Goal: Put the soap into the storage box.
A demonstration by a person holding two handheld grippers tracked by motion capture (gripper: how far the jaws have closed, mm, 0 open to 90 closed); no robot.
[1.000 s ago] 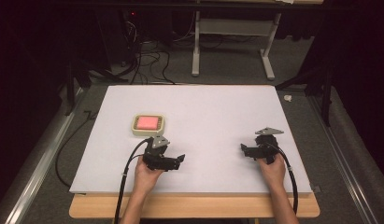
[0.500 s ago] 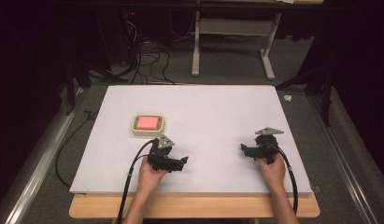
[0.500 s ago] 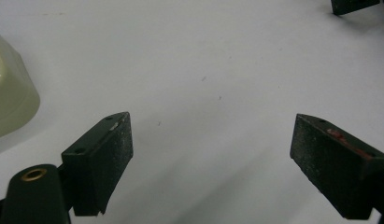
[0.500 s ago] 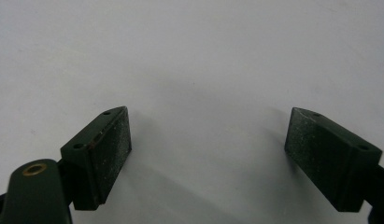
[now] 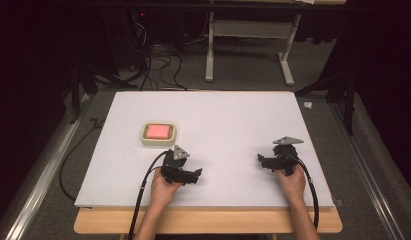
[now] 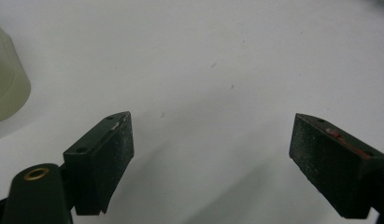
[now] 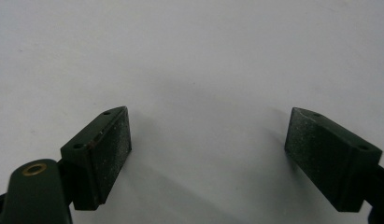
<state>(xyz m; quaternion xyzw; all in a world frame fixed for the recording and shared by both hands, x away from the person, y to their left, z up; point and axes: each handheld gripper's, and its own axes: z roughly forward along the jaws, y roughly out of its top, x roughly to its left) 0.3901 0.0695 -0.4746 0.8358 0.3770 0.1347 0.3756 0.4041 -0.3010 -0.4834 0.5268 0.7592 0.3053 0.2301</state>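
Note:
A cream square dish (image 5: 159, 132) with a pink block inside sits on the white board (image 5: 228, 115), left of centre; its pale rim (image 6: 5, 88) shows at the left edge of the left gripper view. My left gripper (image 5: 194, 174) rests low over the board just in front and to the right of the dish. Its jaws (image 6: 210, 135) are open with bare board between them, and they have just been closing a little. My right gripper (image 5: 261, 160) lies at the board's right front, pointing left. It is open (image 7: 208, 130) with nothing between its pads.
The board lies on a wooden table whose front edge (image 5: 208, 222) shows below the hands. Cables trail from both grippers toward the person. A white desk frame (image 5: 248, 45) and floor cables stand beyond the table's far edge.
My left gripper has shifted slightly to the right along the board's front. The right gripper and the dish have not moved.

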